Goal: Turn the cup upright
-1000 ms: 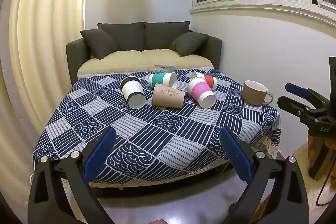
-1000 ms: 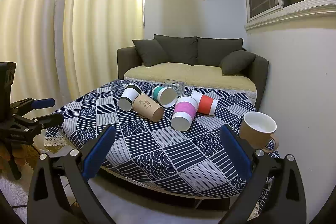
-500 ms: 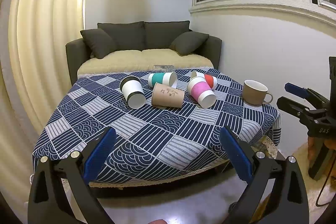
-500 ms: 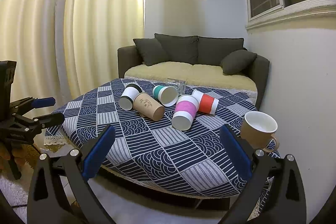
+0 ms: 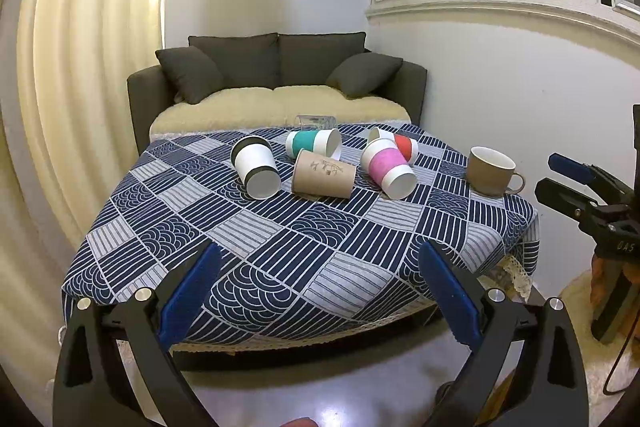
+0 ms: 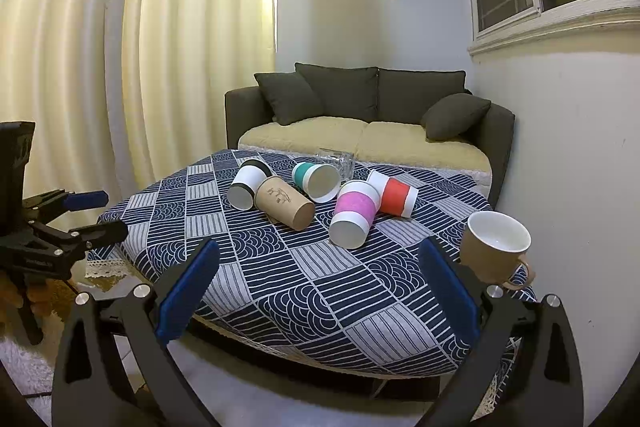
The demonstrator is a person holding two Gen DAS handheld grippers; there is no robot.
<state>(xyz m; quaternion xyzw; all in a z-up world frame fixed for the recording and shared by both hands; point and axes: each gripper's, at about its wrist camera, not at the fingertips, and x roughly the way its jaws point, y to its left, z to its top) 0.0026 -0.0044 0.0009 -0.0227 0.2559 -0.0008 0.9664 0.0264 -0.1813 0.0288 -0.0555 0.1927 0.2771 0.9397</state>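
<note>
Several paper cups lie on their sides on a blue patterned tablecloth point(image 5: 280, 247): a black-and-white cup point(image 5: 256, 167), a teal cup point(image 5: 312, 143), a brown cup point(image 5: 324, 175), a pink cup point(image 5: 388, 167) and a red cup point(image 5: 400, 145). The right wrist view shows them too: black-and-white point(image 6: 246, 183), teal point(image 6: 316, 181), brown point(image 6: 284, 201), pink point(image 6: 354, 213), red point(image 6: 394, 197). A brown mug point(image 5: 490, 171) point(image 6: 494, 243) stands upright at the right edge. My left gripper point(image 5: 316, 295) and right gripper point(image 6: 316, 291) are open and empty, in front of the table.
A clear glass point(image 6: 335, 161) stands at the table's far edge. A dark sofa point(image 5: 276, 83) is behind the table, curtains point(image 5: 80, 67) to the left, a wall point(image 5: 500, 75) to the right. Each view shows the other gripper: right point(image 5: 584, 195), left point(image 6: 60, 223).
The right gripper's view has shifted slightly closer to the table. The cups and mug have not moved.
</note>
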